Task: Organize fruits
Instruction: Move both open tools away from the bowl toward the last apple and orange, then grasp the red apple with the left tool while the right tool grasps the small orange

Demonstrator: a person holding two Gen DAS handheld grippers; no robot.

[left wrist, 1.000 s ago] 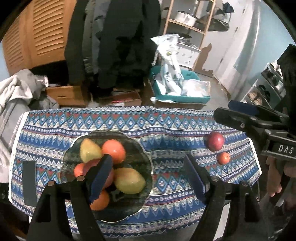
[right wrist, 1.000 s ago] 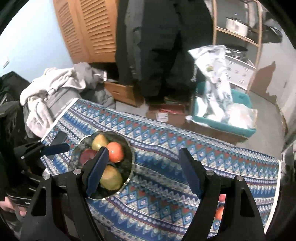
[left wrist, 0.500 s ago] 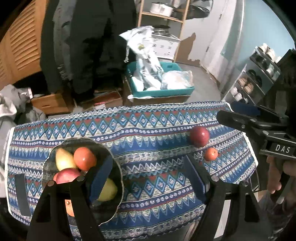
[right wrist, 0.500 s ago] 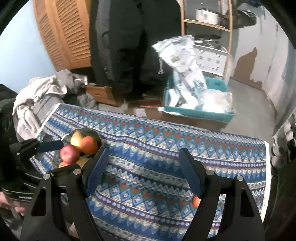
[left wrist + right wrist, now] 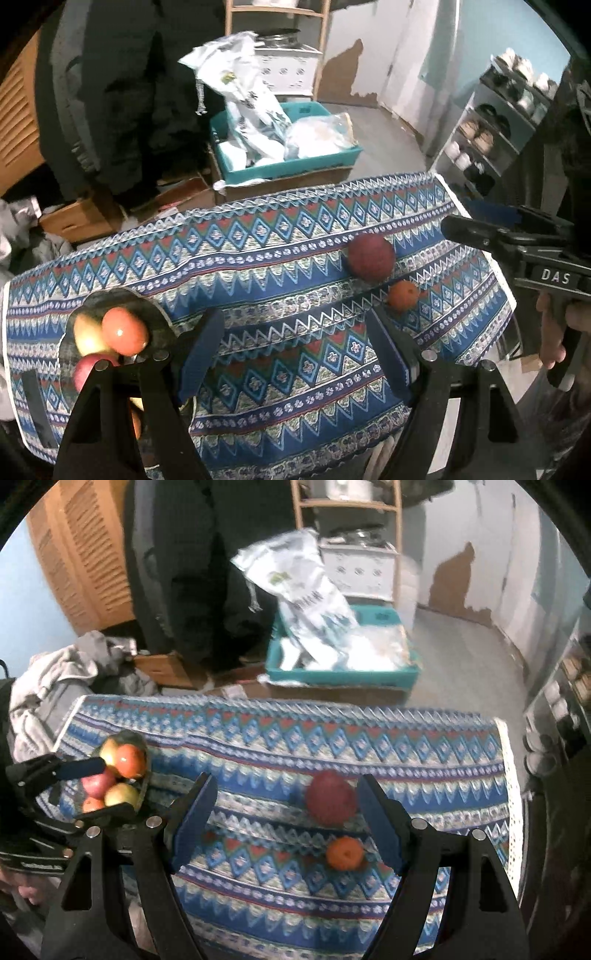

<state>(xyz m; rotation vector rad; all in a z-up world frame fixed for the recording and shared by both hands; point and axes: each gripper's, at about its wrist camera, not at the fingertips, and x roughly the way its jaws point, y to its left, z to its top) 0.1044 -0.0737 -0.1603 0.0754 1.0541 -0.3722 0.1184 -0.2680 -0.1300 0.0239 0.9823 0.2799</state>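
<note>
At the far left of the table, a dark glass bowl with a scalloped rim (image 5: 146, 301) is seen resting on the blue, red and white patterned tablecloth (image 5: 295, 332). Several fruits are piled in it: a yellow-green pear-shaped fruit (image 5: 83, 334), a glossy orange-red round fruit (image 5: 123, 330) on top, and a pink-red apple (image 5: 86, 369) below them. In the right wrist view a yellow-green apple (image 5: 121, 794) and a small orange fruit (image 5: 92, 804) are also visible in the bowl.

The left gripper (image 5: 295, 347), black with blue pads, is held above the middle of the cloth with its jaws spread wide and nothing between them; its left finger is seen just beside the bowl in its own view.

Further right, a large dark red round fruit (image 5: 371, 258) lies on the cloth, and a small orange tangerine (image 5: 402, 295) lies just beside it, toward the near edge. The two cannot be told to be touching.

The right gripper (image 5: 286, 812) is held over that part of the table, its jaws likewise spread apart and empty. In its own view the dark red fruit is seen close to the inner side of its right finger, and the tangerine lies below that, near the same finger.

Behind the table, a teal plastic crate (image 5: 288, 168) filled with white plastic bags (image 5: 247, 103) is seen on the floor.
</note>
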